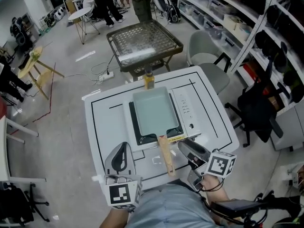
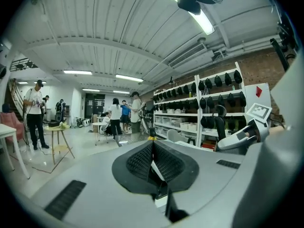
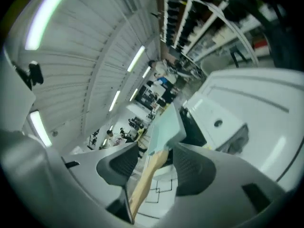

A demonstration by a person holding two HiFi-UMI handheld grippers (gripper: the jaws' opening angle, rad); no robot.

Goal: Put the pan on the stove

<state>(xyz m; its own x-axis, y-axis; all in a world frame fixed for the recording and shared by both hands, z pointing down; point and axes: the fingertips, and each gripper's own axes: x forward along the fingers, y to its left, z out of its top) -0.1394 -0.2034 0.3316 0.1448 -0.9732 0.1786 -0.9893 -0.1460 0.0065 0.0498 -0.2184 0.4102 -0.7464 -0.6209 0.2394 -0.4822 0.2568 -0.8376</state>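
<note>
A pale teal rectangular pan (image 1: pixel 153 110) sits on the portable stove (image 1: pixel 186 109) in the middle of the white table (image 1: pixel 105 123). Its wooden handle (image 1: pixel 166 156) points back toward me. My right gripper (image 1: pixel 184 146) hovers just right of the handle with its jaws wide apart. In the right gripper view the pan (image 3: pixel 167 123) and handle (image 3: pixel 145 180) show through the gap of that gripper (image 3: pixel 154 164), and neither pad touches them. My left gripper (image 1: pixel 122 148) is left of the handle. In the left gripper view its (image 2: pixel 152 161) pads meet, with nothing between them.
A yellow bottle (image 1: pixel 149 81) stands at the table's far edge behind the pan. Beyond it is a wire-mesh cart (image 1: pixel 145 42). A grey chair (image 1: pixel 205 51) and a black chair (image 1: pixel 259 109) stand to the right, along storage shelves (image 1: pixel 247 23). People stand far back.
</note>
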